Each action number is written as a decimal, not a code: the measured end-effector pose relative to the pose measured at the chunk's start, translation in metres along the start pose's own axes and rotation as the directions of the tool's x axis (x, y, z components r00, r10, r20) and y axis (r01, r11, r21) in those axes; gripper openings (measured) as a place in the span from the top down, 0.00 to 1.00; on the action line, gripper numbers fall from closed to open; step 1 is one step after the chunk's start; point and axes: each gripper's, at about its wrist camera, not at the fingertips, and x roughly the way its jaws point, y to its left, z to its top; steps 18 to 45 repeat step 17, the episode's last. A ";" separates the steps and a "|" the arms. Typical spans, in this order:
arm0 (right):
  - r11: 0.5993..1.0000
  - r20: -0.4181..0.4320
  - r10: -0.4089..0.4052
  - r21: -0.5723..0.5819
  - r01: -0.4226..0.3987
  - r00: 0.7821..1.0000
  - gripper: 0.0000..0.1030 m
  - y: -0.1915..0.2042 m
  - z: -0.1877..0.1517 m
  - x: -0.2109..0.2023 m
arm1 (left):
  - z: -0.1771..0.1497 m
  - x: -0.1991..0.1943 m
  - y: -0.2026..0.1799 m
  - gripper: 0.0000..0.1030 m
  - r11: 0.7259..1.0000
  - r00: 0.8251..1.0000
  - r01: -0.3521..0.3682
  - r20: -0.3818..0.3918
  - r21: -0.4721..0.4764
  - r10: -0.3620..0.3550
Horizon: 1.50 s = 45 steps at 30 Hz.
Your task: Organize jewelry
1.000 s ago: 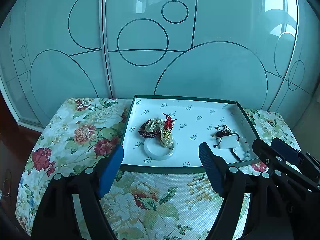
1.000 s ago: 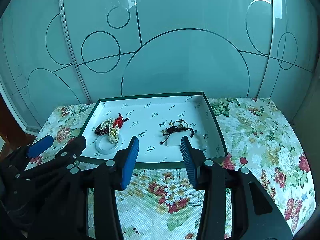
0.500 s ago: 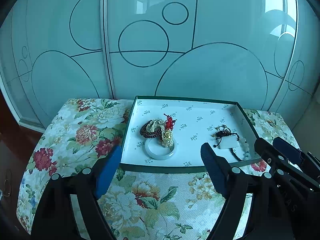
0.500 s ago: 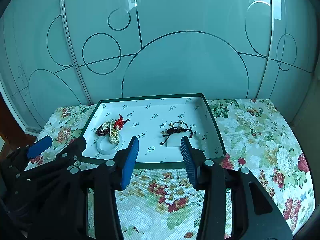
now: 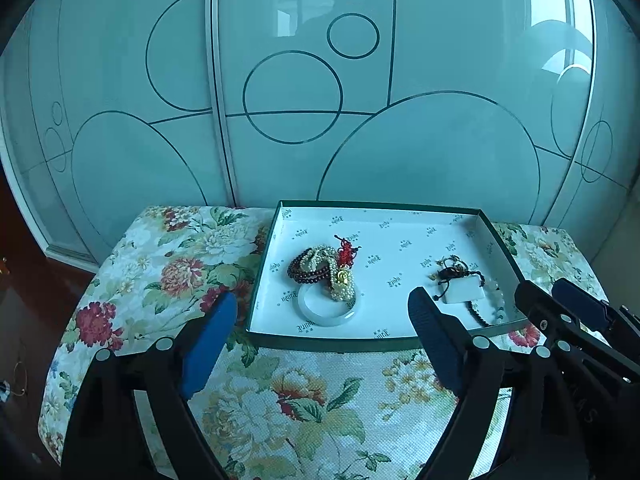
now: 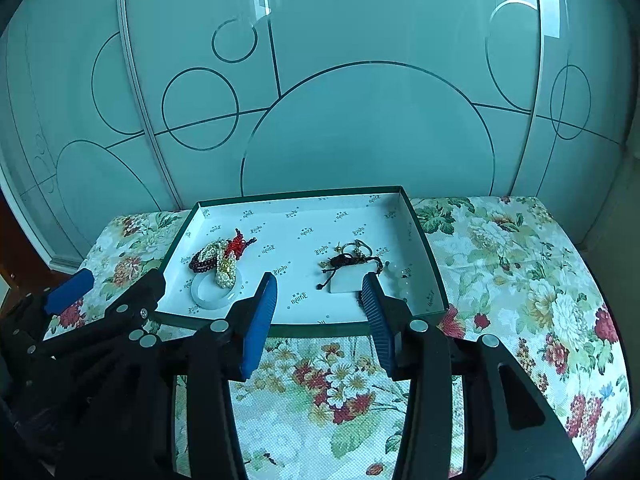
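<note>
Currently: left tool (image 5: 322,336) opening, empty; right tool (image 6: 318,312) part-spread, empty; both angled down at tabletop's (image 5: 280,400) near edge, before tray (image 5: 332,344).

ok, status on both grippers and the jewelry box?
Left gripper empty, jaws opening; right gripper open, empty. Jewelry in two heaps inside green-rimmed white box: pale jade bangle left, white rectangular pendant right. Nothing blocking.
</note>
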 end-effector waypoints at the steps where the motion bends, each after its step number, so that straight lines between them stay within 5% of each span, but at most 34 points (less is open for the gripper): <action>1: 1.000 -0.001 -0.002 0.000 0.002 1.000 0.57 0.000 0.000 0.000 | 0.000 -0.001 0.000 0.16 1.000 1.000 0.004 0.009 0.003 -0.004; 10: 1.000 -0.009 0.001 0.001 -0.001 1.000 0.57 -0.001 -0.004 0.004 | -0.003 0.005 0.003 0.16 1.000 1.000 0.000 0.013 0.027 0.000; 17: 0.999 -0.026 -0.028 0.023 0.029 0.999 0.48 -0.021 -0.009 0.014 | -0.010 0.026 0.025 0.16 1.000 0.997 -0.026 -0.071 -0.018 0.024; 45: 0.999 -0.026 -0.028 0.023 0.029 0.999 0.48 -0.021 -0.009 0.014 | -0.010 0.026 0.025 0.16 1.000 0.997 -0.026 -0.071 -0.018 0.024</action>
